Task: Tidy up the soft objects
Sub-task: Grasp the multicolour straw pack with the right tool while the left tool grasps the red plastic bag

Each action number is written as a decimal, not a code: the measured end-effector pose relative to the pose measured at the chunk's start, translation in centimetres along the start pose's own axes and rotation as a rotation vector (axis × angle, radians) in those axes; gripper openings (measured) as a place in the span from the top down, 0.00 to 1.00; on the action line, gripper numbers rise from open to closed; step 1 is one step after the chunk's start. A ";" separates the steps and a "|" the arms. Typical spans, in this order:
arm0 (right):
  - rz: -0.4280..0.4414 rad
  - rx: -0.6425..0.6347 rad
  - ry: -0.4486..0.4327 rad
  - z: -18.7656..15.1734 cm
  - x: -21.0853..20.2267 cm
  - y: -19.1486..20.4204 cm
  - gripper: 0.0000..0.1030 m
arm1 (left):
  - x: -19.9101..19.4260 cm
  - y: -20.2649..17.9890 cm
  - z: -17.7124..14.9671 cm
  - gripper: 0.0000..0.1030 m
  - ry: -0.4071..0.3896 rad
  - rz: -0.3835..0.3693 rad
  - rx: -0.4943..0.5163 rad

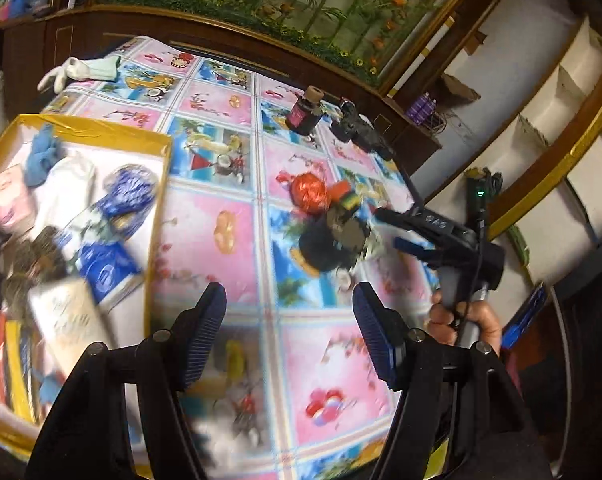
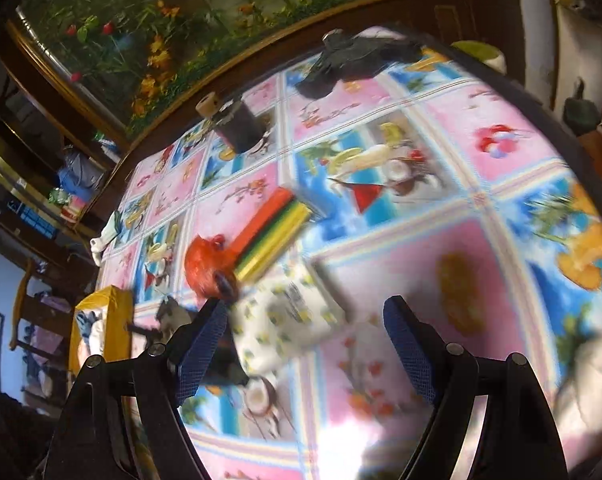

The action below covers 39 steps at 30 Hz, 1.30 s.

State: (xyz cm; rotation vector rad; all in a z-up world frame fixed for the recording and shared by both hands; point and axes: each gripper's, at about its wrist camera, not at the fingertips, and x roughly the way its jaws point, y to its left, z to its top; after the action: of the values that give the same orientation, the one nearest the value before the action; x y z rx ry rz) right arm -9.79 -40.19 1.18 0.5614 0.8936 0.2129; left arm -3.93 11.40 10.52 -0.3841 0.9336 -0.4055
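Both grippers hang open and empty over the bench (image 1: 237, 184): left gripper (image 1: 289, 334) beside the yellow box (image 1: 157, 200) of soft items, right gripper (image 2: 307, 344) near a floral tissue pack (image 2: 293, 320). No label is readable through the blur.

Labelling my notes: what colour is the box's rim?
Yellow, clearest in the left wrist view: the yellow-rimmed cardboard box.

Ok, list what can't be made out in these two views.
- Box contents, left wrist view: motion blur smears the packets; labels unreadable, lower end cut off by the left gripper.
- Dark object beside the orange ball, left wrist view: partly hidden by the right gripper, identity unclear.
- Patterned pack, right wrist view: blurred print, near edge behind a finger.
- White item, right wrist view: cut off by the lens edge.
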 end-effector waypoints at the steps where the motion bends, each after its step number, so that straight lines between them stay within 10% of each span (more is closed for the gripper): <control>1: -0.002 0.000 0.028 0.8 1.2 0.3 0.21 | 0.5 0.1 0.8 0.37 0.005 -0.012 -0.015; 9: -0.062 0.023 0.172 5.7 8.4 2.9 0.20 | 6.5 1.7 6.6 0.37 0.089 -0.033 -0.111; 11: -0.081 -0.003 0.175 6.4 9.2 3.6 0.32 | 8.5 1.8 7.5 0.37 0.124 -0.042 -0.128; 13: -0.078 -0.034 0.188 6.8 9.8 4.1 0.68 | 10.4 1.7 8.2 0.37 0.162 -0.040 -0.136; 29: -0.011 0.045 -0.020 3.9 5.9 -1.1 0.74 | 23.0 -5.0 10.6 0.37 0.441 0.123 0.187; 30: 0.001 0.049 -0.019 3.8 5.9 -1.5 0.76 | 23.3 -5.3 10.5 0.48 0.459 0.114 0.205; 31: 0.012 0.049 -0.019 3.7 5.9 -1.7 0.77 | 23.3 -5.6 10.2 0.62 0.457 0.102 0.215; 39: 0.079 0.040 -0.095 3.6 3.9 -2.2 0.91 | 19.8 -4.2 10.7 0.64 0.339 0.052 0.157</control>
State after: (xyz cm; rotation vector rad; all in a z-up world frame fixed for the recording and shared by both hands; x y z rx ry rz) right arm -4.66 -41.80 -0.85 0.6391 0.7859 0.2384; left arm 14.84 -0.45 4.65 -0.1483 1.2297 -0.5020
